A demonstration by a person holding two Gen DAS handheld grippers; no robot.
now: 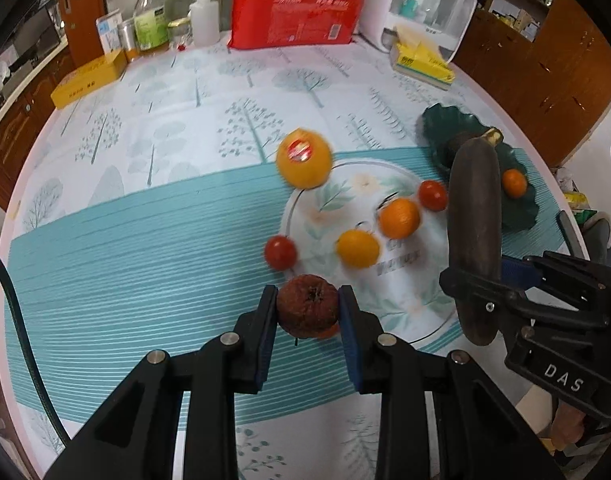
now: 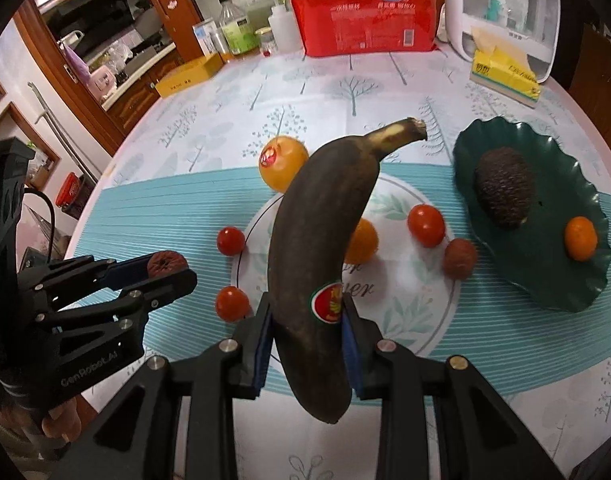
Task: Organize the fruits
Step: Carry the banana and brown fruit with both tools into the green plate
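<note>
My left gripper is shut on a small wrinkled brown fruit, held above the table near the white floral plate. My right gripper is shut on a blackened banana, held upright over that plate. The plate holds two small oranges, a cherry tomato and a brown fruit. A yellow-orange fruit with a sticker and cherry tomatoes lie beside the plate. The dark green leaf dish holds an avocado and a small orange.
At the table's far edge stand a red pack of bottles, a yellow box, bottles, a tissue box and a white appliance. Wooden cabinets surround the table.
</note>
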